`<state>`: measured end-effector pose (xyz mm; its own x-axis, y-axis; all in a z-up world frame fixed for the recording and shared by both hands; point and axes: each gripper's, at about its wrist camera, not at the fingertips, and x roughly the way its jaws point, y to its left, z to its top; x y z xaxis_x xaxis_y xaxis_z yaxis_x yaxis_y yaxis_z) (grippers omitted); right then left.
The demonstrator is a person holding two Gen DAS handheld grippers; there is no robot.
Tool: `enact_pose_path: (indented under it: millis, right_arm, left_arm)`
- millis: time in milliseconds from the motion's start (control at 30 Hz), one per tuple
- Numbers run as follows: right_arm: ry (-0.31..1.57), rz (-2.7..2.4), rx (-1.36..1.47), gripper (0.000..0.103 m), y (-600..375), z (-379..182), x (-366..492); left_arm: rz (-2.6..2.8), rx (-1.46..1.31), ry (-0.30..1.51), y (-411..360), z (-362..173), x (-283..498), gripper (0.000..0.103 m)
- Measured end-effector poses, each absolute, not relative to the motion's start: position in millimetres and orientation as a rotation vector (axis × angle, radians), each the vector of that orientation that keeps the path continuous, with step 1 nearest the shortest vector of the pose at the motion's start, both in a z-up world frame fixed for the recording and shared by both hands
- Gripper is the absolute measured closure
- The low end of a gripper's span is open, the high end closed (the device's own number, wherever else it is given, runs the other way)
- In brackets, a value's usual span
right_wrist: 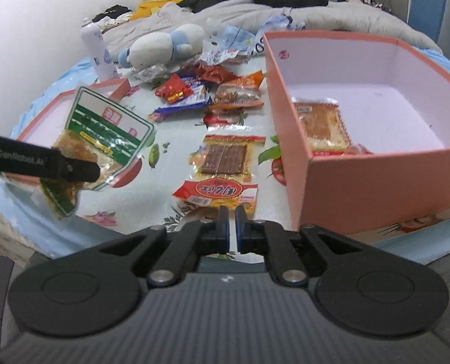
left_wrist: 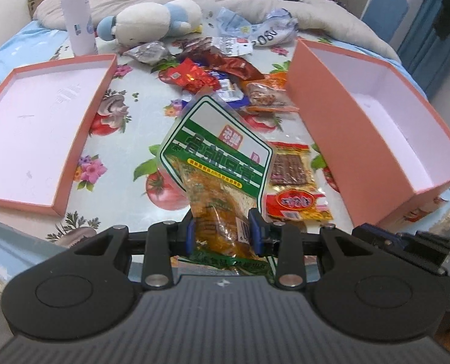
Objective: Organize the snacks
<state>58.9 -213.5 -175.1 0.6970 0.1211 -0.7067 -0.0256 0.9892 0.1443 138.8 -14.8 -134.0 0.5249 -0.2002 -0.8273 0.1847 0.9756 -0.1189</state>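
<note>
Green-and-white plastic snack packet (left_wrist: 216,163) hangs clamped in the left gripper (left_wrist: 223,233) above the floral counter (left_wrist: 127,151) (right gripper (right_wrist: 231,227) nearly closed, empty), likely bound next for the shallow pink lid (left_wrist: 82,121).

"GenRobot.AI" stands in pale letters on the black gripper arm (right_wrist: 42,163). Chinese characters mark the green snack packet (left_wrist: 216,148), too blurred to read.

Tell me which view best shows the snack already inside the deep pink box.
The right wrist view: the orange snack packet lies in plain sight on the box floor. In the left wrist view the box's near wall hides it.
</note>
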Motion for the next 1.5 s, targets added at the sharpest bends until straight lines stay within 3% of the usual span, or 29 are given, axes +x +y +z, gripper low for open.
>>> enact_pose_path:
  millis: [133, 200, 267, 300, 367, 867, 1100, 1267, 1333, 1400, 1433, 1500]
  right_arm:
    - [0.784, 0.103, 0.113, 0.094, -204.3, -185.2, 64.1]
    - [0.776, 0.102, 0.102, 0.087, -201.5, -188.4, 66.3]
    - [0.768, 0.103, 0.122, 0.046, -201.2, -190.9, 67.4]
    - [0.763, 0.105, 0.132, 0.031, -201.0, -191.8, 68.1]
    - [0.758, 0.109, 0.141, 0.022, -200.2, -194.7, 69.8]
    - [0.794, -0.056, 0.027, 0.021, -166.0, -238.5, 126.8]
    - [0.774, -0.089, 0.003, 0.011, -161.7, -244.9, 141.7]
    - [0.762, -0.017, -0.005, 0.01, -164.3, -245.8, 137.8]
    - [0.764, -0.001, -0.005, 0.014, -165.4, -244.8, 137.9]
    - [0.763, 0.023, -0.009, 0.033, -164.3, -241.5, 136.8]
    - [0.768, 0.037, -0.014, 0.037, -161.9, -240.1, 137.1]
    - [0.769, 0.065, -0.027, 0.062, -155.9, -238.0, 136.4]
  left_arm:
    - [-0.204, 0.002, 1.001, -13.8, -136.1, 149.8, 0.064]
    - [-0.193, 0.008, 1.004, -13.1, -136.6, 154.8, 0.064]
    - [-0.182, 0.007, 1.005, -12.0, -136.9, 158.9, 0.064]
    - [-0.176, 0.004, 1.007, -11.0, -137.4, 161.1, 0.064]
    - [-0.166, -0.005, 1.01, -8.3, -137.9, 165.0, 0.064]
    - [-0.102, -0.047, 1.023, 15.8, -145.4, 173.5, 0.063]
    - [-0.096, -0.055, 1.032, 21.0, -148.4, 170.9, 0.063]
    - [-0.099, -0.063, 1.031, 21.2, -149.9, 169.6, 0.063]
    - [-0.099, -0.066, 1.026, 21.4, -149.7, 168.1, 0.063]
    - [-0.099, -0.073, 1.026, 21.8, -149.9, 167.9, 0.063]
    - [-0.099, -0.078, 1.026, 22.4, -150.4, 167.4, 0.063]
    - [-0.101, -0.081, 1.029, 23.3, -151.5, 167.5, 0.063]
